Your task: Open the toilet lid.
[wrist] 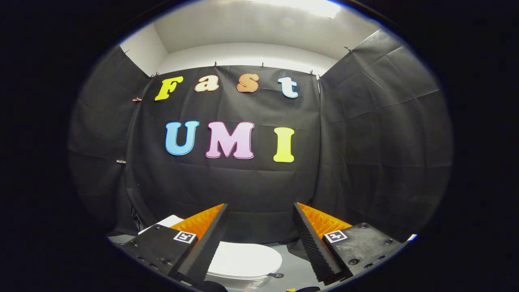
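The gripper [259, 243] is hovering with its jaws spread wide and holding nothing, while the closed white lid [243, 259] is lying flat below and between them, well short of contact.

Gripper [259, 211] fingers hide the toilet lid's [243, 259] edges.
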A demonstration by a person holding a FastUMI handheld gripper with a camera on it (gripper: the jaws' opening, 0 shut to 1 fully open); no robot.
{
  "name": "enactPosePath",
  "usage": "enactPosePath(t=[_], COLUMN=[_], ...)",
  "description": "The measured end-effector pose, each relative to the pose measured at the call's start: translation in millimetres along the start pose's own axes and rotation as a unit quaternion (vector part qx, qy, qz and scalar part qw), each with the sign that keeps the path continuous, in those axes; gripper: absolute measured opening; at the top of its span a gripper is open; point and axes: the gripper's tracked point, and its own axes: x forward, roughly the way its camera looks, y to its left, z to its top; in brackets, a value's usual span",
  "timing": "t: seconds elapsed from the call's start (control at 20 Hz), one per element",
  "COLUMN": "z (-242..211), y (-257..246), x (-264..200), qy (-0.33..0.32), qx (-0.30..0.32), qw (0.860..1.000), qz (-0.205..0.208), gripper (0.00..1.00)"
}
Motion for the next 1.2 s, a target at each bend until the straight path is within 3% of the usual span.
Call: enactPosePath(t=[0.35,0.75,0.95,1.2], z=[-24,-93,-149,-223], y=[-36,-87,-113,-133], x=[20,57,76,97], qy=[0.018,0.077,0.122,0.177], qx=[0.03,0.094,0.149,0.235], qw=[0.999,0.991,0.978,0.952], qz=[-0.028,-0.058,-0.077,-0.087], gripper=[0.98,0.99,0.97,0.98])
